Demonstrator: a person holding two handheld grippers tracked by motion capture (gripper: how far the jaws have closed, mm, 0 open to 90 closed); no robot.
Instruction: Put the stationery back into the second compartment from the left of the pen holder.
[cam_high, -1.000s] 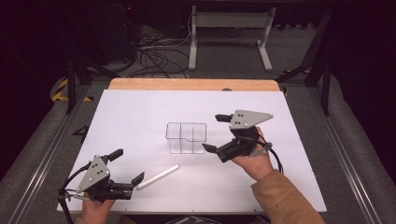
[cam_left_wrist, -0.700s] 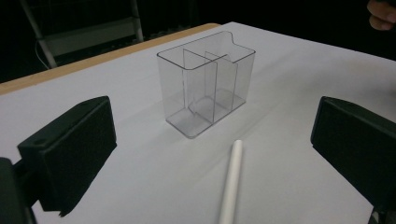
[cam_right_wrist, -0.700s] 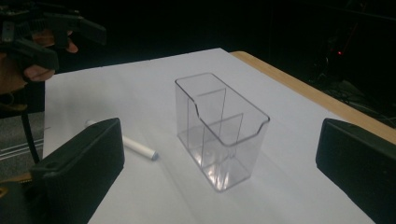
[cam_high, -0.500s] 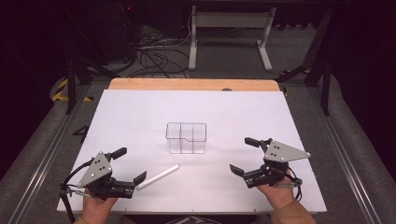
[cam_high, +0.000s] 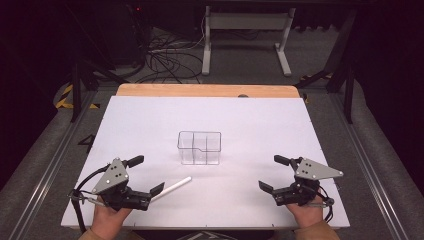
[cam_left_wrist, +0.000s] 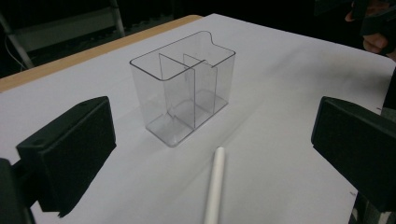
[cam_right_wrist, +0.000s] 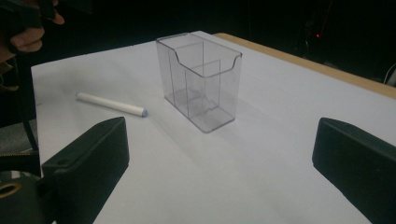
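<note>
Presently, clear divided holder stood upright mid-bench, white pen lay flat just beside left claw, jaws apart, right claw well apart, jaws spread, both empty.

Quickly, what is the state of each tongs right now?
Left tongs: open, holding nothing.
Right tongs: open, holding nothing.

Setting: lab recording bench | white-topped table | loose cables on dark floor | metal stand behind
</note>
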